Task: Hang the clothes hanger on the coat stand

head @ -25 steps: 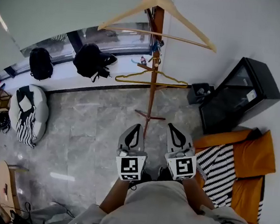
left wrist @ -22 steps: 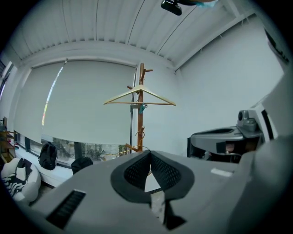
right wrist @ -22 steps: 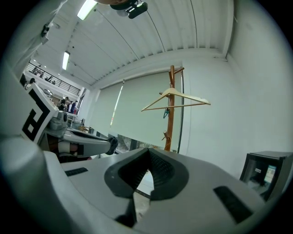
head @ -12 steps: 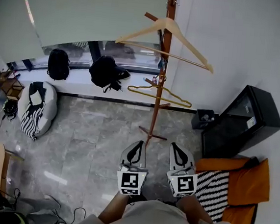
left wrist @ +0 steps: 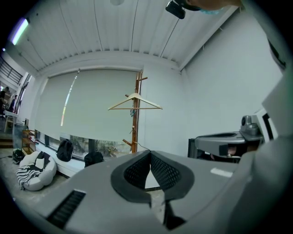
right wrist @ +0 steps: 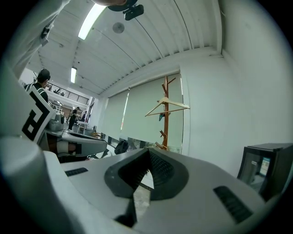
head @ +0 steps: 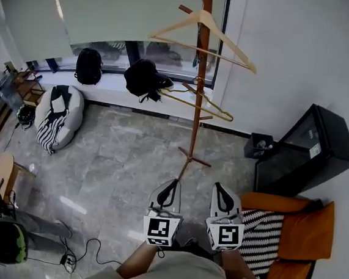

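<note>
Change: you've backed off since a second ago (your left gripper (head: 171,184) and right gripper (head: 219,188) sit lower in the head view, and more floor (head: 117,161) shows).
Hanger place: the clothes hanger (head: 228,39) has stayed on the upper peg of the coat stand (head: 196,107).
Hanger lie: hook up, long axis left to right, right end dipping toward the white wall.
Left claw: jaws together, nothing in it.
Right claw: jaws together, empty.
Lower peg: a second, thin hanger (head: 214,112).
Surface: grey stone tiles.
Room: blind over the window, backpacks (head: 142,77) on the sill, black cabinet (head: 302,154), orange sofa (head: 301,228).
</note>
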